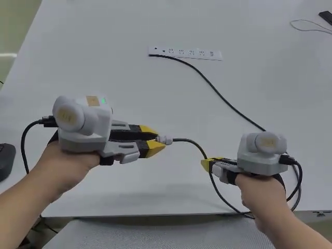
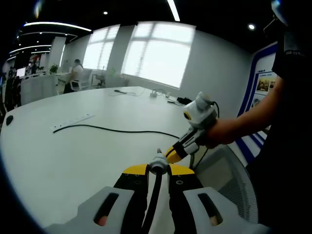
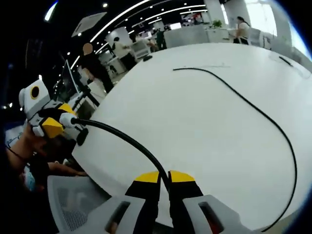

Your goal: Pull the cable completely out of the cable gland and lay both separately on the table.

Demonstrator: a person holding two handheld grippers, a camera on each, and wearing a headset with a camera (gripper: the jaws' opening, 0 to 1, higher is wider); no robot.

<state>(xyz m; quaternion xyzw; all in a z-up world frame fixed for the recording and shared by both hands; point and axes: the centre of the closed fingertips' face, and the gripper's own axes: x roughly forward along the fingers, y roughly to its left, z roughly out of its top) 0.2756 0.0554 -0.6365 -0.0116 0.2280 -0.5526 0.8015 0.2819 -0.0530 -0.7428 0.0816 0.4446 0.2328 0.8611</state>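
Note:
My left gripper (image 1: 157,140) is held above the near left of the white table (image 1: 129,88), shut on a small white cable gland (image 1: 165,139); the gland (image 2: 158,162) sits between the yellow tips. A black cable (image 1: 189,143) leaves the gland and curves right to my right gripper (image 1: 205,164), which is shut on the cable (image 3: 131,143). In the right gripper view, the left gripper (image 3: 52,124) with the gland (image 3: 78,132) appears at the left. The right gripper (image 2: 174,152) comes into the left gripper view ahead of the jaws. The cable's loose part loops below my right hand.
A white power strip (image 1: 185,53) lies at the table's far middle, its black cord (image 1: 223,98) running toward the near right. A thin white wire (image 1: 310,25) lies far right. A dark object (image 1: 5,161) is at the left edge. A grey chair seat (image 1: 155,232) is below the table's near edge.

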